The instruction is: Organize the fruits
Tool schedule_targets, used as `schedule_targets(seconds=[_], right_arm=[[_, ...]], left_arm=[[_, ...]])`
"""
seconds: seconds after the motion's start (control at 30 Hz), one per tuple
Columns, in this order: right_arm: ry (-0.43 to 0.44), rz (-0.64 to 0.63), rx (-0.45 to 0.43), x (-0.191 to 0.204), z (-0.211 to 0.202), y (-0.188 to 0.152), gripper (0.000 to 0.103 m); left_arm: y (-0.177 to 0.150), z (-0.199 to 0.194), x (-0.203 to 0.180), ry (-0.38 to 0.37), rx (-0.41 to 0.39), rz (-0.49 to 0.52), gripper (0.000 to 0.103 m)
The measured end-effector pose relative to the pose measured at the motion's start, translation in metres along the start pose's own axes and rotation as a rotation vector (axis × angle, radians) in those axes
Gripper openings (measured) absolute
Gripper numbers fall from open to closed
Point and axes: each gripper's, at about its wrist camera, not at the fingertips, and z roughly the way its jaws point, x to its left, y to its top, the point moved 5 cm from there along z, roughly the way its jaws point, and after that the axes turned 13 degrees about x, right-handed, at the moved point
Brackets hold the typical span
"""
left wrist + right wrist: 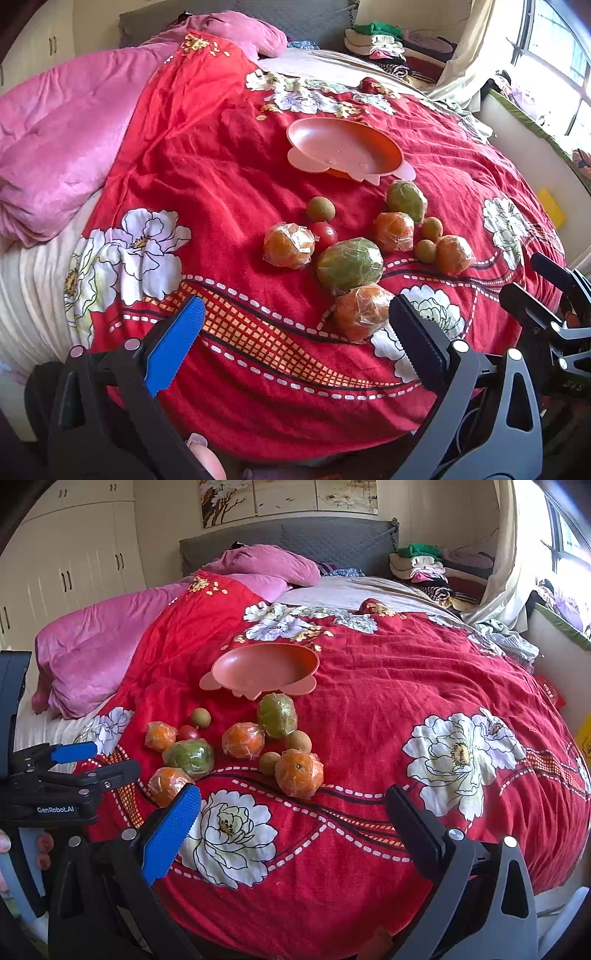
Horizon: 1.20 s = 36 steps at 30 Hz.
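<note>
Left gripper [295, 343]: fingers spread wide, nothing between them, hovering over the near edge of the bed. One finger carries a blue pad [175, 349], the other a black pad [417, 347]. A fingertip of the person's hand [205, 459] shows at the bottom of the left wrist view.

Right gripper [291, 834]: fingers likewise spread wide and holding nothing, hovering above the red floral blanket [369, 709], to the right of the left gripper.

Fruit: all lies loose on the blanket, grouped in the middle of the bed, beyond both grippers. Nearest the left gripper is a wrapped orange [364, 312], just beside its black pad in that view. Touching it from behind is a large wrapped green fruit [349, 264]. Further wrapped oranges lie to the left [288, 245], centre [393, 230] and right [454, 254] of the group. A small red tomato [325, 234] sits against the left orange. Three small brown round fruits: one behind the tomato [320, 209], two between the centre and right oranges [431, 229] [425, 251]. A second wrapped green fruit [406, 199] lies farthest, just beside the plate.

Plate [343, 149]: pink, shallow, holding no fruit, resting on the blanket behind the group.

Beyond: pink quilt [55, 155] bunched at left, grey headboard [295, 539], folded clothes [421, 565] stacked at the far right corner, window [557, 55] at right
</note>
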Motion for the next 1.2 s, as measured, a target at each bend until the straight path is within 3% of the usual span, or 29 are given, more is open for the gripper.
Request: schedule_targets(seconds=[1.2], right_arm=[[0.001, 0.003, -0.004, -0.0007, -0.0014, -0.0008, 0.099]], left_arm=[[-0.0007, -0.0009, -0.0035, -0.006, -0.003, 0.006, 0.094]])
